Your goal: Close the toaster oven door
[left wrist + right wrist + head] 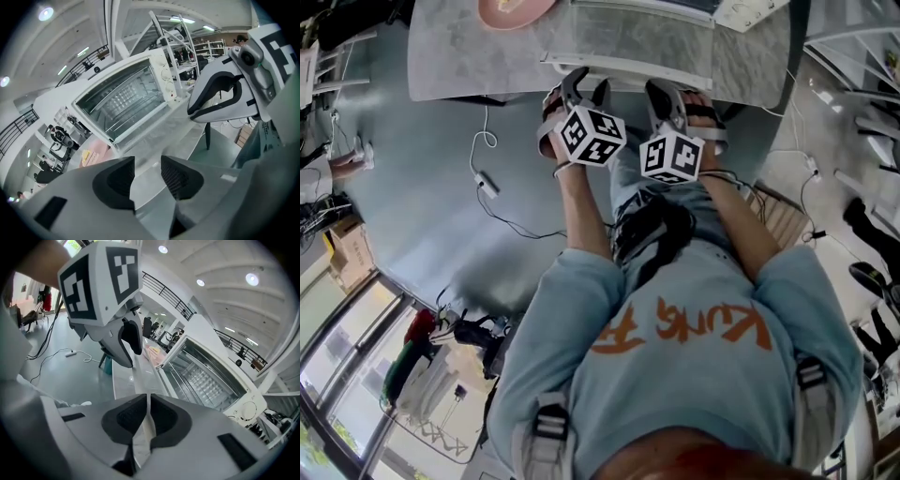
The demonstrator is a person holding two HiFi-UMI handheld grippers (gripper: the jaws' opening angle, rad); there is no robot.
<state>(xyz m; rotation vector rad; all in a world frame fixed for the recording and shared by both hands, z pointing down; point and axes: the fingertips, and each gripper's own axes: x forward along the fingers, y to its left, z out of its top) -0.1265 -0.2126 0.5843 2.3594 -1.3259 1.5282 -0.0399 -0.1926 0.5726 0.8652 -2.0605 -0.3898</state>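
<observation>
The white toaster oven [161,70] stands on a marble table [450,56]. Its glass door [637,37] hangs open toward me, with a white handle bar [619,73] along the near edge. In the gripper views the wire racks [122,101] show, and the knob panel [248,413] is at the right. My left gripper [581,82] [147,171] hovers at the door's near edge, open, with nothing between its pads. Beside it, my right gripper [675,94] [147,416] shows only a narrow slit between its pads; a white strip shows through the slit and nothing is gripped.
A pink plate [511,11] [152,352] lies on the table left of the oven. A cable and power strip [485,183] trail over the grey floor. A cardboard box [352,248] sits at far left. Metal shelving [206,47] stands behind the oven.
</observation>
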